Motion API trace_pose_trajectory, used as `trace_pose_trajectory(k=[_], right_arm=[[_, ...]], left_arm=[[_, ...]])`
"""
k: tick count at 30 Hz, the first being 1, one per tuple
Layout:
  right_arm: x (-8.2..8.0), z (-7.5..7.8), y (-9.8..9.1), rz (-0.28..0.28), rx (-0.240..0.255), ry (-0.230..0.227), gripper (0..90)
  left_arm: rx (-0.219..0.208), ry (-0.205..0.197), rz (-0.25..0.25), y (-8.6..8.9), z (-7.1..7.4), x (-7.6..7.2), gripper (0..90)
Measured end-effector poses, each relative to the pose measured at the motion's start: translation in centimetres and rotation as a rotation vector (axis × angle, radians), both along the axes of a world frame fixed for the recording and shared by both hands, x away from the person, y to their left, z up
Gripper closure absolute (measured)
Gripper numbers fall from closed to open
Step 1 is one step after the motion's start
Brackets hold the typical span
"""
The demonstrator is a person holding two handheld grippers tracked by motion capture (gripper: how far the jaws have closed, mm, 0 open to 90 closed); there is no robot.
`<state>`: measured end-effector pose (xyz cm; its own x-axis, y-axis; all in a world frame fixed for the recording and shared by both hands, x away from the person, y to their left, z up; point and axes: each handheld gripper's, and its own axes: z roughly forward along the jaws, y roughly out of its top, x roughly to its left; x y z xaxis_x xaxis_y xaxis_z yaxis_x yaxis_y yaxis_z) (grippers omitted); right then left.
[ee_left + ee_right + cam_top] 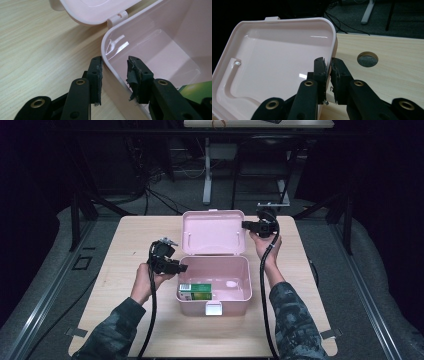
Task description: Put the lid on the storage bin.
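Lid (274, 65) edge sits pinched between my right gripper (329, 65) jaws; left gripper (114, 65) jaws straddle the box (150, 50) wall, not quite clamped. I should swing it slowly and brace the box.

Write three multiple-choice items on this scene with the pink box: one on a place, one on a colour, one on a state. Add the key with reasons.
1. Where does the green cardboard carton lie?
A. inside the pink plastic box, at its near left corner
B. on the light wooden table
C. on the hinged pink lid

2. What colour is the latch tab on the box's front?
A. black
B. white
C. green

3. How does the lid stand?
A. shut
B. taken off, flat on the table
C. raised open, its edge pinched by the right tool

Key:
1 A, the high view shows the carton within the box walls.
2 B, the tab looks white against the pink wall.
3 C, the right gripper view shows both pads on the lid's edge, while the left tool straddles the box wall.
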<state>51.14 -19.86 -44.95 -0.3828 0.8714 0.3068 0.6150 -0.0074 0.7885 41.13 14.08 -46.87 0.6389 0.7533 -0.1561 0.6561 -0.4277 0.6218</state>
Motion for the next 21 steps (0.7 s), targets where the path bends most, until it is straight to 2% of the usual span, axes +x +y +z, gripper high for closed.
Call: trace_pose_trajectory(k=[1, 3, 9, 21], right_arm=[[-0.2, 0.2, -0.2, 0.003, 0.015, -0.01, 83.0], [-0.2, 0.2, -0.2, 0.005, 0.011, -0.013, 83.0], [-0.8, 0.6, -0.5, 0.013, 0.039, -0.041, 83.8], [-1.7, 1.4, -0.9, 0.057, 0.052, -0.103, 84.2]], left_arm=[[0.001, -0.004, -0.001, 0.0, 0.0, 0.0, 65.6], [-0.003, -0.007, 0.002, 0.0, 0.0, 0.0, 66.1], [-0.003, -0.018, 0.008, 0.0, 0.0, 0.0, 67.6], [-0.003, -0.029, 0.022, -0.2, 0.0, -0.1, 68.6]])
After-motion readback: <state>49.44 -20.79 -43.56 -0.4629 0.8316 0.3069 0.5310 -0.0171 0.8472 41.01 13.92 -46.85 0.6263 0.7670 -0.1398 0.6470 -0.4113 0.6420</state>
